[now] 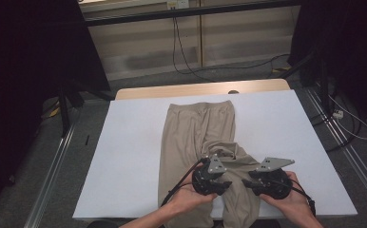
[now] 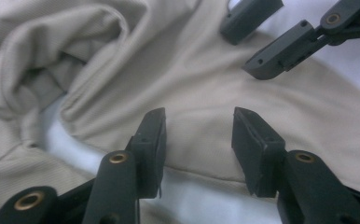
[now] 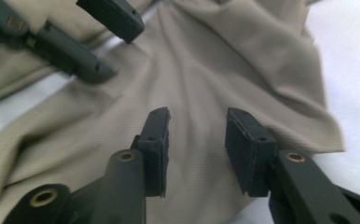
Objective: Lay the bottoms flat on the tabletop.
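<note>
A pair of beige trousers [image 1: 196, 128] lies lengthwise on the white table cover [image 1: 124, 156], rumpled into folds near the front edge. My left gripper [image 1: 225, 184] and right gripper [image 1: 249, 182] face each other low over that rumpled part, each in a hand. In the left gripper view, the left gripper [image 2: 199, 123] stands open just above the fabric [image 2: 192, 79], with the right gripper's fingers [image 2: 280, 53] at the top right. In the right gripper view, the right gripper [image 3: 197, 121] is also open over the cloth [image 3: 215, 60], nothing pinched, with the left gripper's fingers [image 3: 113, 18] at the upper left.
A strip of wooden tabletop [image 1: 181, 90] shows beyond the far edge of the cover. Bare white cover lies on both sides of the trousers. Metal rails [image 1: 53, 171] run along the floor on both sides, and cables [image 1: 348, 123] lie on the floor at the right and back.
</note>
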A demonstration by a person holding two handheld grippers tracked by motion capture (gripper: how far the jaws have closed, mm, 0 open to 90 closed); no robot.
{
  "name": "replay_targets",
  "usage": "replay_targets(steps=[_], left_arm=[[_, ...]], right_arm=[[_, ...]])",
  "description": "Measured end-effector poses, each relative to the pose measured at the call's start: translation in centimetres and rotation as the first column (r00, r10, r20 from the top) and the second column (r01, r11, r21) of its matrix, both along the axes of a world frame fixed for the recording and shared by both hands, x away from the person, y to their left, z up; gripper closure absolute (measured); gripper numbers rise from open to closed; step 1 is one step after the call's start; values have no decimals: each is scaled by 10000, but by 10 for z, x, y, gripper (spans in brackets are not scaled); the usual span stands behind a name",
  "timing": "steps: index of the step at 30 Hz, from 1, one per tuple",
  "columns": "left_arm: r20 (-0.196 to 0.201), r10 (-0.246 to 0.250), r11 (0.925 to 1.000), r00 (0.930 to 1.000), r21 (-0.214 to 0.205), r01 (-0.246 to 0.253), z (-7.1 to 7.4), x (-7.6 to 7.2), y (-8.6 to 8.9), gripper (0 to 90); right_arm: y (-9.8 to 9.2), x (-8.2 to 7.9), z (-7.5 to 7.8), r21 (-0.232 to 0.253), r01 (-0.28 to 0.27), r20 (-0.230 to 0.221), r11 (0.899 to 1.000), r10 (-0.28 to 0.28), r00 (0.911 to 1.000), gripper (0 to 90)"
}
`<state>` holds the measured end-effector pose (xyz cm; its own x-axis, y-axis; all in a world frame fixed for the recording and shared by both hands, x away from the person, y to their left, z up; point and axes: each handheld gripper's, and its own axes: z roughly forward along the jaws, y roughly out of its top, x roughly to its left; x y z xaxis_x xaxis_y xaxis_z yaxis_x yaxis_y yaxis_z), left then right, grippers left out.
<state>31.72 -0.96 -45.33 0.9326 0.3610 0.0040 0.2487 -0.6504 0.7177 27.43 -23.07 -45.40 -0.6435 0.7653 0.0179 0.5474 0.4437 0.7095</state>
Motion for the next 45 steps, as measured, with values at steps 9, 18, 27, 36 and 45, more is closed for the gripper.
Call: replay_targets(steps=[9, 18, 27, 36, 45], left_arm=[[-327, -682, 9974, 9971, 198, 688, -2, -14, 5, 900], [-780, -1336, 9903, 9880, 291, 1362, 0, -45, 16, 900], [-1564, -1805, 9832, 9711, -23, 1824, 3, -69, 31, 900], [-691, -867, 9954, 9938, -470, 836, 16, -35, 25, 729], [-274, -976, 9943, 9948, 404, 987, -1, -35, 19, 900]], right_arm=[[-6, -11, 0, -277, -226, -357, 9994, 216, 9991, 900], [-1, -44, 3, -785, -1461, -528, 9862, 1422, 9884, 900], [5, -66, 4, -373, -2290, -956, 9727, 2247, 9697, 881], [-3, -39, 10, 331, -984, -265, 9946, 993, 9947, 632], [9, -20, 3, -223, -718, -382, 9972, 709, 9968, 833]])
